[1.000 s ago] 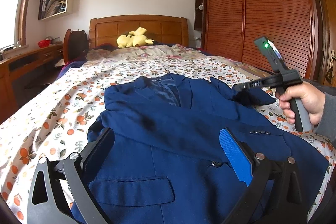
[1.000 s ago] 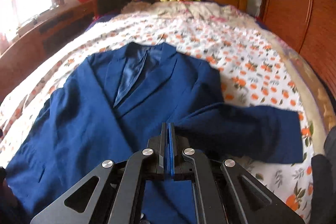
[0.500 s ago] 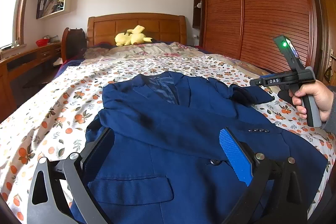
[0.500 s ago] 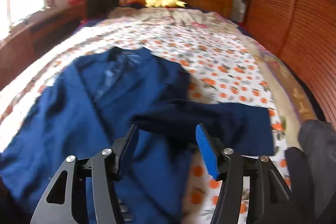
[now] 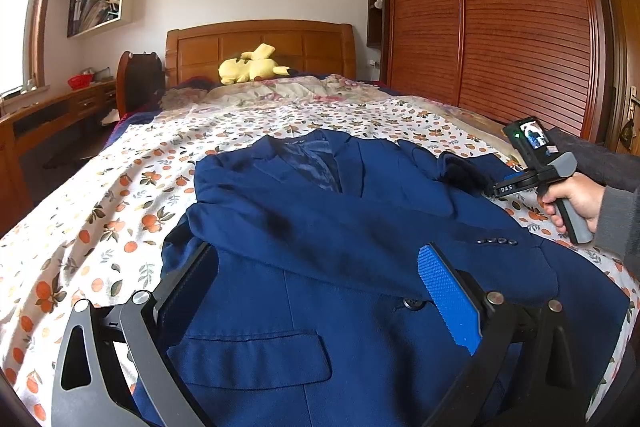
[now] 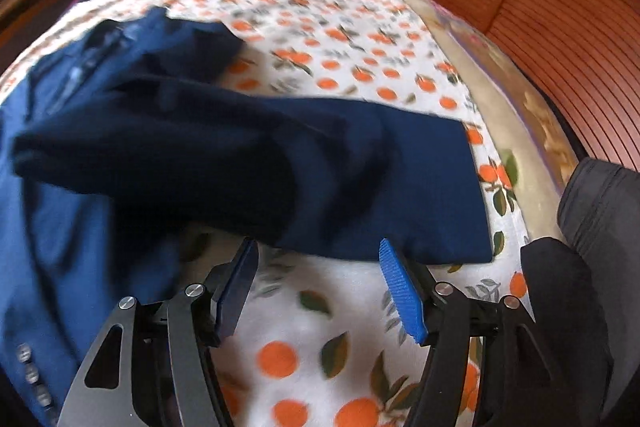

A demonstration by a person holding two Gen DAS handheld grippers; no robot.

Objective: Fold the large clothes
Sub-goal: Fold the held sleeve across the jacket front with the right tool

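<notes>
A navy blue suit jacket [image 5: 320, 227] lies face up on the bed, one sleeve folded across its front with cuff buttons [image 5: 496, 241] at the right. My left gripper [image 5: 320, 291] is open and empty, hovering over the jacket's lower front near a pocket flap [image 5: 248, 351]. In the right wrist view the jacket's other sleeve [image 6: 320, 179] lies out to the right on the sheet. My right gripper [image 6: 320, 287] is open and empty, just short of that sleeve's near edge. It also shows in the left wrist view [image 5: 516, 183], hand-held at the jacket's right side.
The bed has a white sheet with orange fruit print [image 5: 100, 219]. A yellow plush toy [image 5: 250, 65] lies by the wooden headboard [image 5: 260, 43]. A wooden wardrobe [image 5: 500, 19] stands to the right, a desk [image 5: 48, 115] to the left. My dark trouser leg [image 6: 592, 267] is at the bed's right edge.
My right gripper opened and let go of the right sleeve, then dropped low toward the sleeve's near edge. My left gripper stayed open over the jacket's front.
</notes>
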